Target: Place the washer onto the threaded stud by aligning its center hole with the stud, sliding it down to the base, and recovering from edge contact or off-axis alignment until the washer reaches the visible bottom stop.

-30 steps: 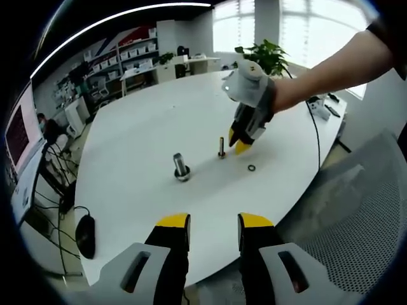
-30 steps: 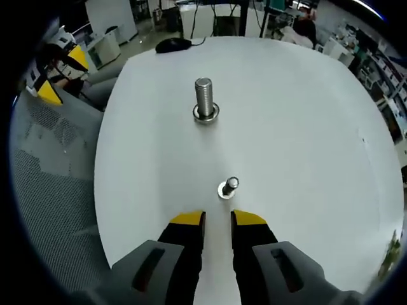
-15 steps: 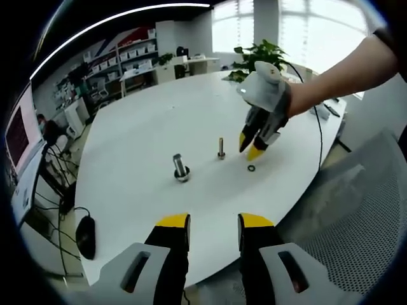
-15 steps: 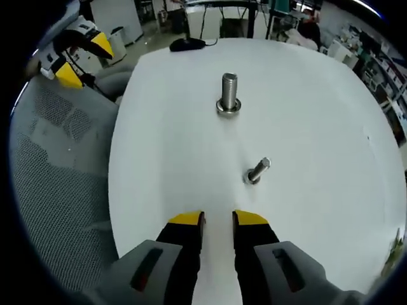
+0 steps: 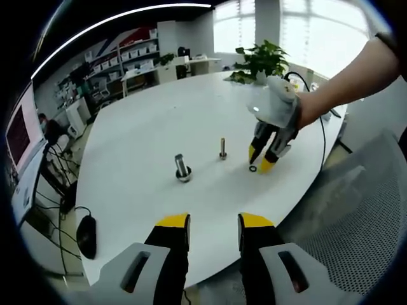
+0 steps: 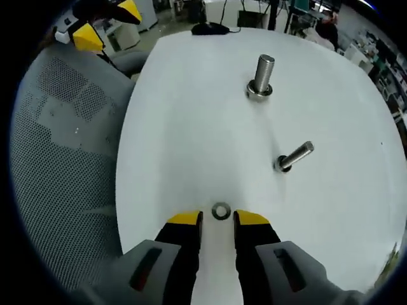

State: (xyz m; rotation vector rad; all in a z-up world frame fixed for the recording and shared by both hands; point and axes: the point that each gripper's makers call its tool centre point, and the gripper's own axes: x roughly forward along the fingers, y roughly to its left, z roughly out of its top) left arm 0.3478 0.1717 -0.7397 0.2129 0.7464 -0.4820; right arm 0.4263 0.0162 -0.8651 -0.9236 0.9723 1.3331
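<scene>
Washer [image 6: 220, 211] flat on table [image 6: 191, 127], just ahead of open right tongs [image 6: 217, 218].

Right gripper [image 6: 216, 219] lowered to table, jaws parted; left gripper [image 5: 213, 221] hovering, jaws parted.

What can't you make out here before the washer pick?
- Contact: in the right gripper view the washer lies just past the right gripper tips; touching or apart is unclear.
- Left gripper view: the washer is too small to show its hole; the yellow tips crowd it.
- Threads on the small stud: too small and blurred.
</scene>
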